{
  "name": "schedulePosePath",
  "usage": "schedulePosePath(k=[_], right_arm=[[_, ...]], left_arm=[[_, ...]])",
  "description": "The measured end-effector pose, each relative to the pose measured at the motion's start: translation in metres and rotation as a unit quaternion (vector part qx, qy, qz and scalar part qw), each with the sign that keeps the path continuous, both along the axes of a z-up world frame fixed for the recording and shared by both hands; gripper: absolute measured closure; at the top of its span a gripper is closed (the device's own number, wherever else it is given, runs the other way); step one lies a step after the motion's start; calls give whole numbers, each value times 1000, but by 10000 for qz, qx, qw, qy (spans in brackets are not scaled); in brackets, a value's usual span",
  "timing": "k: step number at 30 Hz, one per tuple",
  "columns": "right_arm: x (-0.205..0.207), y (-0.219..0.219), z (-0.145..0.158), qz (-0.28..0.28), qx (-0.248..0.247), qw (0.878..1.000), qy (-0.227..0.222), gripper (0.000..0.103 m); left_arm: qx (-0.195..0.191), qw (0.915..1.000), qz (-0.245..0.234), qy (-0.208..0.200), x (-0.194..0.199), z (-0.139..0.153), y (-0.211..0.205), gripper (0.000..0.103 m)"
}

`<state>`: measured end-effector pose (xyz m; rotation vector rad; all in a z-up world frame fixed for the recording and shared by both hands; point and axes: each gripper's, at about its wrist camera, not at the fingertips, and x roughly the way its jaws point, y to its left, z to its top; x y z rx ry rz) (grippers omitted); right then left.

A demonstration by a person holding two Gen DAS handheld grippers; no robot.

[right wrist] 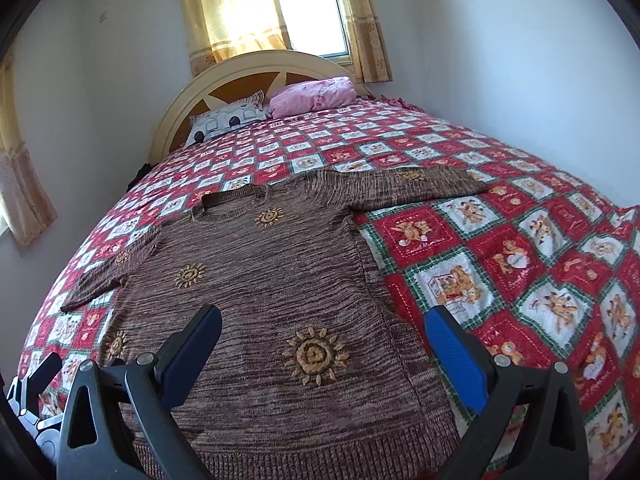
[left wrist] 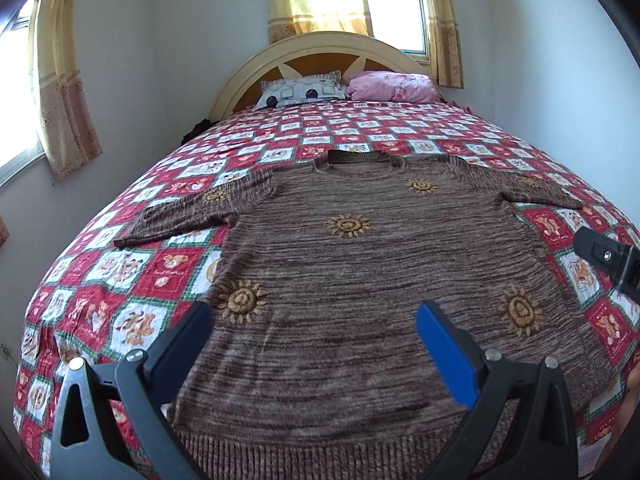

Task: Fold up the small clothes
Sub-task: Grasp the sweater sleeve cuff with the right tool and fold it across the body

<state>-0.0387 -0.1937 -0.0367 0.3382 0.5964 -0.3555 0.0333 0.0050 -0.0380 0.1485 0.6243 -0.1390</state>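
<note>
Sweater (left wrist: 360, 264), brown knit with sun patches, lies spread flat and face up on the quilted bedspread (left wrist: 132, 264), sleeves out, probably so it's ready for folding. Collar points at the headboard (left wrist: 320, 46), hem toward the person. Left gripper (left wrist: 314, 332) and right gripper (right wrist: 324, 336) both hover above it, jaws wide apart, empty.

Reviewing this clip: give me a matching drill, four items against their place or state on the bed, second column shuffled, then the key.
Items
1. sweater
2. pink pillow
3. patterned pillow
4. left gripper

Descriptions
A. open, above the sweater's lower part
B. at the headboard, nearer the right wall
C. spread flat, sleeves out
D. at the headboard, left of the other pillow

Pairs: 1-C, 2-B, 3-D, 4-A
</note>
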Motion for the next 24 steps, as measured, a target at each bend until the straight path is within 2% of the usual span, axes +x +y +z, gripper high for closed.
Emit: schedulePosePath(k=[3, 4, 5, 6, 8, 13, 15, 18, 23, 24], right_arm=[[7, -32, -9, -142, 237, 9996, -36, 2], [9, -47, -10, -261, 359, 9990, -81, 8], [11, -62, -11, -372, 470, 9982, -78, 19], [16, -80, -11, -489, 612, 9969, -32, 24], [25, -119, -10, -741, 894, 9932, -12, 43], [61, -216, -3, -1341, 1148, 9843, 53, 46], [78, -246, -3, -1524, 1076, 9824, 107, 46], [112, -278, -15, -1617, 840, 9821, 477, 46], [150, -305, -48, -1619, 881, 9773, 1041, 66], [153, -307, -52, -1663, 858, 9764, 1079, 67]], left_arm=[[4, 10000, 26, 76, 19, -4, 5, 0], [14, 9999, 56, 107, 27, -4, 7, 0], [27, 9998, 109, 140, 38, -4, 8, 0], [34, 9998, 148, 164, 45, -4, 9, 0], [28, 9996, 207, 213, 63, -3, 11, 0], [18, 9993, 241, 272, 109, -4, 9, 0], [49, 9993, 265, 277, 126, -6, 6, 0], [91, 9984, 443, 331, 153, -12, 2, 0], [103, 9970, 666, 391, 184, -26, 0, 0], [69, 9968, 670, 425, 188, -29, 1, 0]])
